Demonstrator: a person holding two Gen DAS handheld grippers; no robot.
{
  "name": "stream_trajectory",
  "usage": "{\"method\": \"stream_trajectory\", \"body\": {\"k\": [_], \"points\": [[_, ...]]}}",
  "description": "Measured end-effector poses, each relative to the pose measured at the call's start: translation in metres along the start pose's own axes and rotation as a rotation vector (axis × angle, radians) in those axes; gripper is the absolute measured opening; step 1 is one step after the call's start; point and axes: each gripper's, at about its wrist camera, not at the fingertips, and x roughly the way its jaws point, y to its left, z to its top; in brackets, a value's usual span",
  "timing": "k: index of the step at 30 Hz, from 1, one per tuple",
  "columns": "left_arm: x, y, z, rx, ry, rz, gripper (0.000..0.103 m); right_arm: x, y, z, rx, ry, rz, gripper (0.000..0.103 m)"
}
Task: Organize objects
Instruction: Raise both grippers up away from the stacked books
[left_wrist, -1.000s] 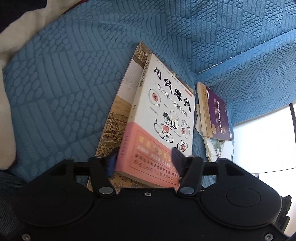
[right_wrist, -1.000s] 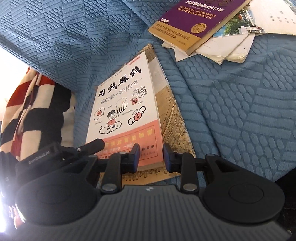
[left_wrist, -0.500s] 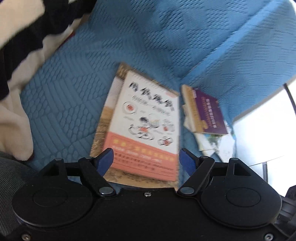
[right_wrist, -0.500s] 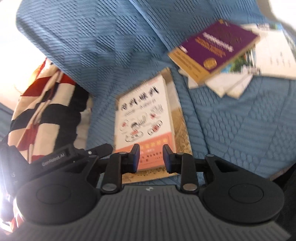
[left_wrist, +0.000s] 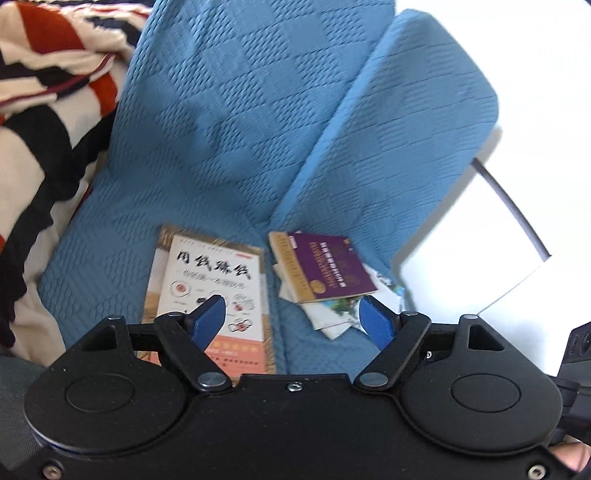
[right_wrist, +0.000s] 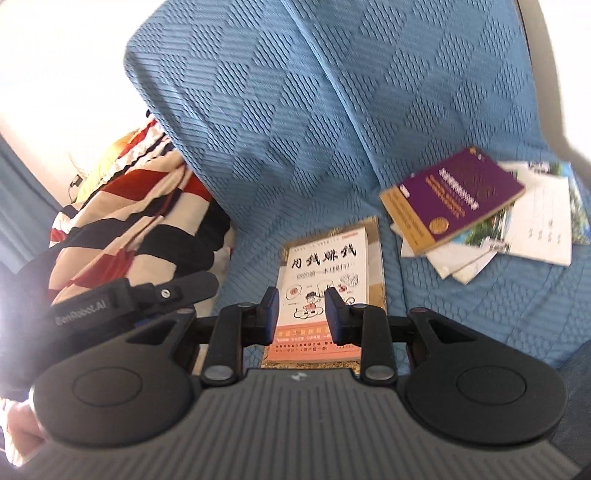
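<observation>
Both grippers were empty above the sofa: your left gripper (left_wrist: 291, 314) gaped wide, the right gripper (right_wrist: 301, 308) stood narrow; you needed to approach the purple book (left_wrist: 328, 269) squarely, lifting it off the loose papers (right_wrist: 539, 229)

Both wrist views downward, sharing white book (left_wrist: 218, 280) (right_wrist: 325, 269).

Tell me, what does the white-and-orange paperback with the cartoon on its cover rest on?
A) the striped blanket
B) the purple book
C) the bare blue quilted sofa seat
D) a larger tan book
D: the white-and-orange paperback lies on a larger tan book whose edges stick out around it, apart from the purple book.
</observation>
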Motion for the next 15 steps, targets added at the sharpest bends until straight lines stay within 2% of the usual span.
{"method": "stream_trajectory", "body": {"k": [4, 7, 15], "points": [[-0.02, -0.014, -0.004, 0.024, -0.034, 0.006, 0.079, -0.023, 0.004, -0.002, -0.054, -0.022, 0.018, 0.032], [-0.03, -0.021, -0.01, 0.032, -0.04, -0.001, 0.079, -0.038, 0.005, -0.007, -0.092, -0.038, 0.0, 0.032], [-0.047, -0.04, -0.033, 0.087, -0.056, 0.04, 0.079, -0.061, 0.006, -0.03, -0.119, -0.059, -0.048, 0.032]]}}
